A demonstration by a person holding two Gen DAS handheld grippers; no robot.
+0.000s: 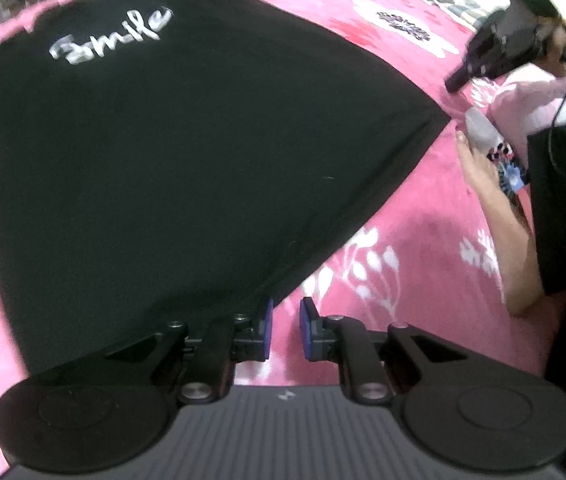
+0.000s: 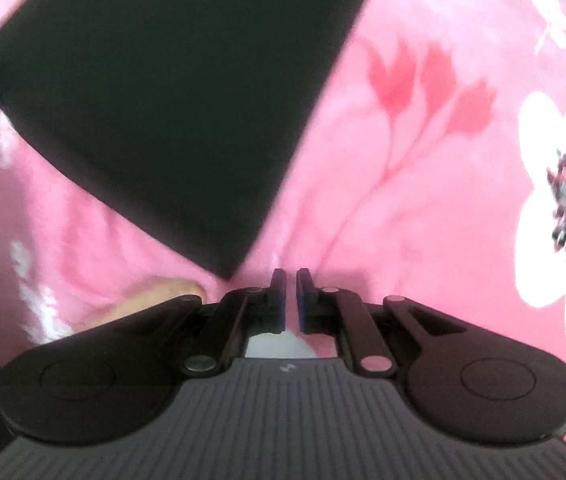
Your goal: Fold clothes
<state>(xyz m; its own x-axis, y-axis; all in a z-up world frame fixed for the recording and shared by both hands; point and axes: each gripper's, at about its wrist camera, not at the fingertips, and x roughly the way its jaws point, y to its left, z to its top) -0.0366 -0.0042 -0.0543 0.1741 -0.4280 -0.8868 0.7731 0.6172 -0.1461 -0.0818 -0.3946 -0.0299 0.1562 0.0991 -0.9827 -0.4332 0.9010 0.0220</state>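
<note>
A black T-shirt (image 1: 183, 160) with white "Smile" lettering lies spread flat on a pink flowered blanket (image 1: 403, 240). My left gripper (image 1: 285, 308) hovers at the shirt's near hem corner. Its blue pads stand a little apart with nothing between them, and the left finger overlaps the hem edge. In the left wrist view my right gripper (image 1: 454, 82) is held in a hand at the upper right, just above the shirt's far hem corner. In the right wrist view the right gripper (image 2: 291, 276) shows a narrow gap with only blanket (image 2: 403, 160) behind it. The shirt's corner (image 2: 227, 268) lies just left of its tips.
A person's bare foot and leg (image 1: 483, 184) rest on the blanket to the right of the shirt, with a small white object (image 1: 481, 128) beside the toes. A toe (image 2: 171, 290) shows near the right gripper. Black clothing (image 1: 563, 200) fills the right edge.
</note>
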